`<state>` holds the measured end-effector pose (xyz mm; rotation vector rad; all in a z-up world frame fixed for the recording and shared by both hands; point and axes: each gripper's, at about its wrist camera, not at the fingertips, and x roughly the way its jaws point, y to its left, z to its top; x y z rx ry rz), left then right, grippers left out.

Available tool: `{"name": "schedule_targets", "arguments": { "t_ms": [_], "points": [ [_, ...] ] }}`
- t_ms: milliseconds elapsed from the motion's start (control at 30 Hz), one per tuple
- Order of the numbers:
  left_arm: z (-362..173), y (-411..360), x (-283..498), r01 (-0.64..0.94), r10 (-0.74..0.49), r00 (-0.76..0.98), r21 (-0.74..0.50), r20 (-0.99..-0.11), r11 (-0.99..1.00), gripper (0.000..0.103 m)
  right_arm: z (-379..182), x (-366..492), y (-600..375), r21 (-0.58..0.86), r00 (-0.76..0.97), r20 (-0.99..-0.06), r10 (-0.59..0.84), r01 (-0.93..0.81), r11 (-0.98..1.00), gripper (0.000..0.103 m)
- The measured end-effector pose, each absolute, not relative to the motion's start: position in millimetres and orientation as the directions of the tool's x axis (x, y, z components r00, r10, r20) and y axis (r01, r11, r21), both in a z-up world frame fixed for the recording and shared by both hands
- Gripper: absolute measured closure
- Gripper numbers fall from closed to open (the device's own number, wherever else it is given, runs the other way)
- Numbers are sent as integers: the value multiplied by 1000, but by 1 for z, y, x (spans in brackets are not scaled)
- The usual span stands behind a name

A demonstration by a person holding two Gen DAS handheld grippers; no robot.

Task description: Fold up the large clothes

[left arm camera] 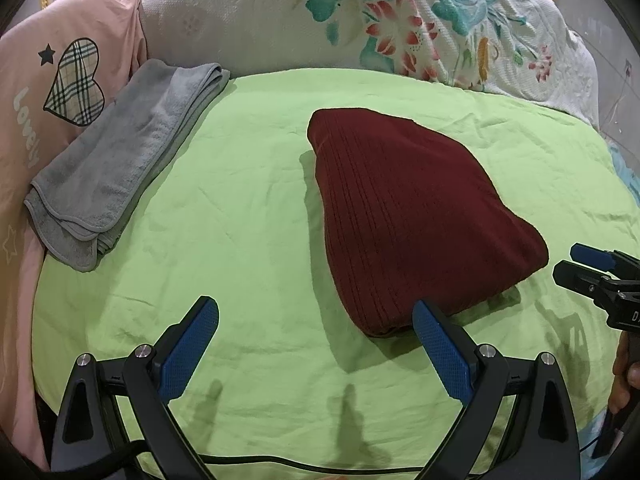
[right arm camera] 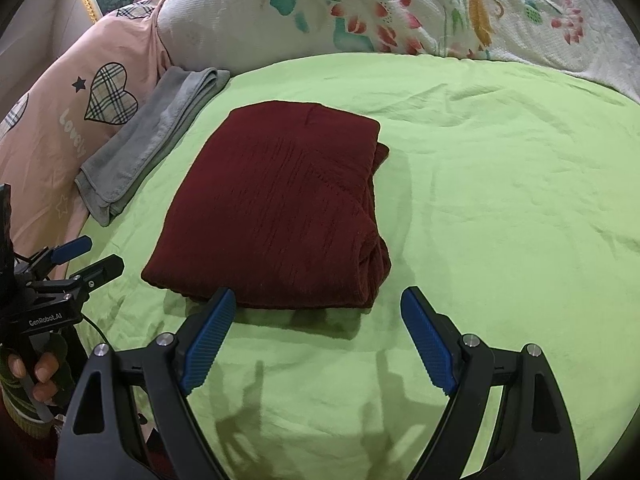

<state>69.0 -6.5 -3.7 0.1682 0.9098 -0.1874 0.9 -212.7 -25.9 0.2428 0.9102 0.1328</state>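
Observation:
A dark red ribbed garment (left arm camera: 416, 216) lies folded into a compact stack on the green sheet (left arm camera: 240, 208); it also shows in the right wrist view (right arm camera: 276, 208). My left gripper (left arm camera: 316, 312) is open and empty, hovering just before the garment's near corner, its right finger beside the fold. My right gripper (right arm camera: 318, 300) is open and empty, just short of the garment's near edge. Each gripper shows in the other's view: the right at the edge (left arm camera: 576, 264), the left at the edge (right arm camera: 88, 258).
A folded grey towel (left arm camera: 120, 164) lies at the sheet's left edge, also in the right wrist view (right arm camera: 152, 140). A pink pillow with a plaid heart (left arm camera: 60, 92) sits left. A floral quilt (left arm camera: 360, 12) is bunched along the back.

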Motion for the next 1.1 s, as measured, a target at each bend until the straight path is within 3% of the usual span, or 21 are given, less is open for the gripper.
{"name": "schedule_targets", "arguments": {
  "t_ms": [1100],
  "points": [
    [3,-5,62,234,-90,612,71,-786,970,5,-20,1,-212,245,607,-765,215,-35,969,18]
  ]
}}
